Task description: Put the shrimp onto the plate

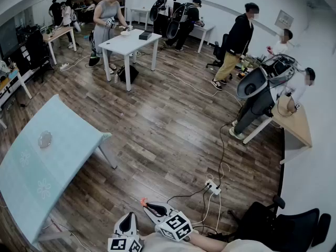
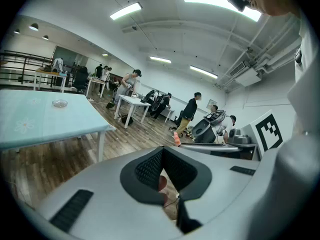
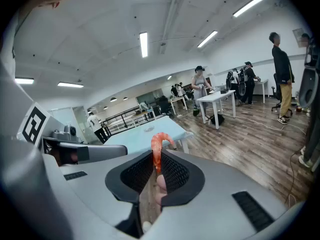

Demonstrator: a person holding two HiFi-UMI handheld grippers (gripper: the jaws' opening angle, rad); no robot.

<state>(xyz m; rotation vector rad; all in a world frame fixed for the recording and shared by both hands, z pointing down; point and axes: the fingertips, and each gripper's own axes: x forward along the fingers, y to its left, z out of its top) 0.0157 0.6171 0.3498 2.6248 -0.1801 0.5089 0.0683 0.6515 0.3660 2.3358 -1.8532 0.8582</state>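
Gripping orange curled shrimp (image 3: 159,145), right gripper (image 3: 156,165) clamped; left gripper (image 2: 162,170) closed, empty. Risk: thin pinch slips before clear glass plate (image 1: 45,138).

Open-plan office or lab, prob. a recording space: wood floor (image 1: 168,125), white tables (image 1: 128,42) w/ people (image 1: 107,14) working, ceiling strip lights (image 2: 125,10), power strip (image 1: 212,188) & loose cables (image 1: 184,83), office chair (image 1: 283,227).

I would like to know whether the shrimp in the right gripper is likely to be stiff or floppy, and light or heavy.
The shrimp stands up from the shut jaws of the right gripper with its hooked tip unsupported, so it is probably fairly stiff. It looks thin beside the jaws, so it is likely light.
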